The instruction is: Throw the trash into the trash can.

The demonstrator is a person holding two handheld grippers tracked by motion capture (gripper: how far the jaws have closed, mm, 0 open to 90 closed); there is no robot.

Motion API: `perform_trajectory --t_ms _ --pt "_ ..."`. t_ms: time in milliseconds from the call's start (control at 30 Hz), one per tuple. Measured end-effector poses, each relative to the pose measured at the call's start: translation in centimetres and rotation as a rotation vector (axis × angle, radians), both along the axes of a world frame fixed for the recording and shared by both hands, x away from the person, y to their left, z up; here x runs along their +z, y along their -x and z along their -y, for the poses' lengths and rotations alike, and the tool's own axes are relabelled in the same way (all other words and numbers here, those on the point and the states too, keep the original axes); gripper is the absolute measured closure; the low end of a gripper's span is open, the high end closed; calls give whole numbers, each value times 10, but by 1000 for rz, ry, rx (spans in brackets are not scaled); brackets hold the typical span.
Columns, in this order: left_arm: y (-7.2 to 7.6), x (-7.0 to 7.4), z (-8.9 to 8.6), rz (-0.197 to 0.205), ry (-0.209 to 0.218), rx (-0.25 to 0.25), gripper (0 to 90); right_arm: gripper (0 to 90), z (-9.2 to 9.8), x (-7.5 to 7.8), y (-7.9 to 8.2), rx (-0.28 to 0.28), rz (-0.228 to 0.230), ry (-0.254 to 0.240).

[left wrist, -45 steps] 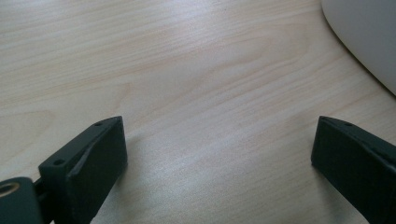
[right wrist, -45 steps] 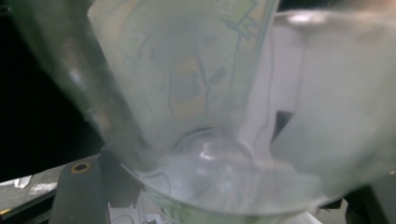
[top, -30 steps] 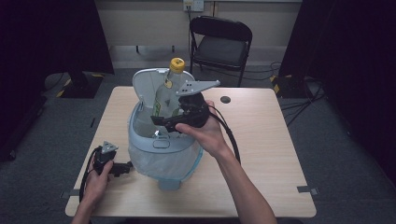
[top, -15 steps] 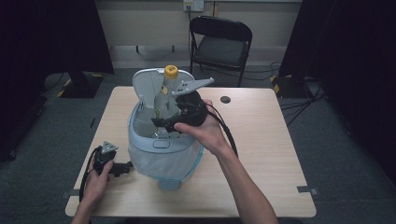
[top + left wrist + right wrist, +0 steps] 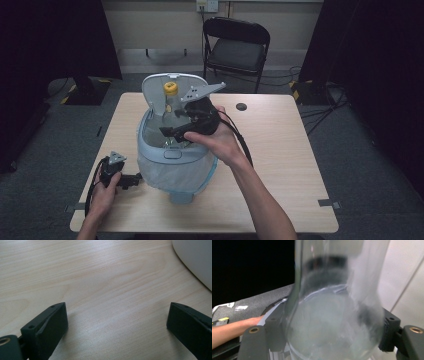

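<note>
Over the open bin (image 5: 172,165) at worktop centre, the right gripper (image 5: 175,131) holds a clear bottle (image 5: 169,107) with a yellow cap (image 5: 171,89). Its fingers (image 5: 274,336) pinch the bottle's wide lower body from both sides; the right gripper view shows the pads pressed on the glass-clear wall (image 5: 332,322). The bottle stands near upright, cap at 12 o'clock, its base inside the bin mouth, just in front of the raised lid (image 5: 162,85). Whether the base touches anything inside cannot be told.

The left gripper (image 5: 131,181) rests on the worktop (image 5: 280,150) at 8 o'clock of the bin, fingers (image 5: 50,322) spread wide with nothing between them and the bin's pale wall (image 5: 197,260) just beside.

The step looks like moving the bottle through the bin opening. To do it well:
- keep the bottle vertical; the clear wall is slick and curved, so tilt invites slip
- clear the lid edge at 12 o'clock and the rim at 6 o'clock
- move slowly, holding the pinch steady
- the left gripper could brace the bin wall if the bin shifts
</note>
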State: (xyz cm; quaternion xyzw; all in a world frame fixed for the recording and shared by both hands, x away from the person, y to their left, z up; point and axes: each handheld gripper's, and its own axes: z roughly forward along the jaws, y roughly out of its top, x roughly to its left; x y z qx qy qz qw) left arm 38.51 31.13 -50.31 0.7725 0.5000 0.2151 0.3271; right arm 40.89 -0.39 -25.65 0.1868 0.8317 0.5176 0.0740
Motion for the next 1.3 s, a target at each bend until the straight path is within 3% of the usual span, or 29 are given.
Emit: perform_trajectory --t_ms 200,267,300,367,467,933,1100,1300 --pt "0 0 0 0 1 0 32 288 0 -2 -2 -6 -4 4" --pt "0 0 0 0 0 0 32 520 3 0 -1 -1 6 -44" --pt "0 0 0 0 1 -1 32 487 6 4 -1 25 3 -85" --pt "0 0 0 -1 4 -3 24 482 10 11 2 7 28 -104" --pt "-1 0 0 -8 3 -4 10 482 13 14 5 10 37 -97" --pt "0 0 0 -10 2 -4 4 453 29 -3 1 -15 7 -108" --pt "-1 0 0 -10 2 -5 4 341 37 -7 -4 -55 3 -108" --pt "-1 0 0 -10 2 -4 4 286 51 -10 -7 -128 16 -121"
